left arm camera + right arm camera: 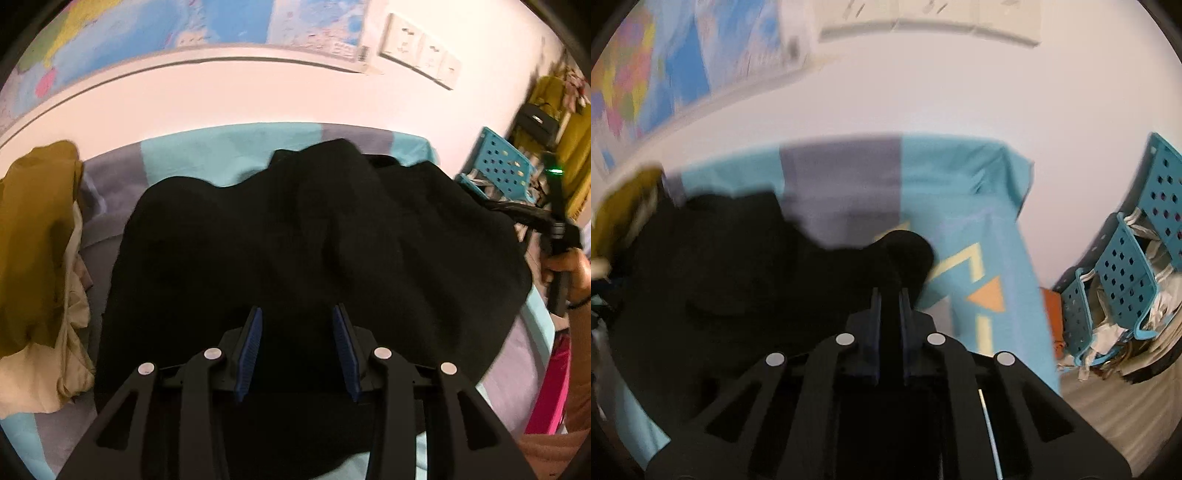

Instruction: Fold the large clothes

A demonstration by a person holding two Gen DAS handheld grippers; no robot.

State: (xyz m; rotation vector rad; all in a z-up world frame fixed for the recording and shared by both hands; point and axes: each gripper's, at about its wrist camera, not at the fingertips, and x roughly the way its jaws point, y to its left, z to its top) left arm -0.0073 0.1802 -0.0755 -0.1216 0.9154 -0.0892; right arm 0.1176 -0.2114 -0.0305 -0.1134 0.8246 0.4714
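A large black garment (pixel 295 229) lies rumpled across a teal and grey bed sheet (pixel 207 151). My left gripper (pixel 297 314) hovers over its near part, open, its blue pads (pixel 251 347) well apart with only the cloth lying below them. In the right wrist view the same black garment (pixel 720 277) spreads to the left. My right gripper (pixel 890 295) is shut on a fold at its right edge, and a black lump (pixel 908 251) bulges up just past the fingertips. In the left wrist view a hand (pixel 569 273) holds that gripper at the garment's far right.
A heap of mustard and beige clothes (pixel 33 240) sits at the left of the bed. Blue perforated baskets (pixel 1123 266) stand to the right of the bed. The wall behind carries a map (pixel 147 33) and sockets (pixel 421 48). Patterned sheet (pixel 979 206) lies bare on the right.
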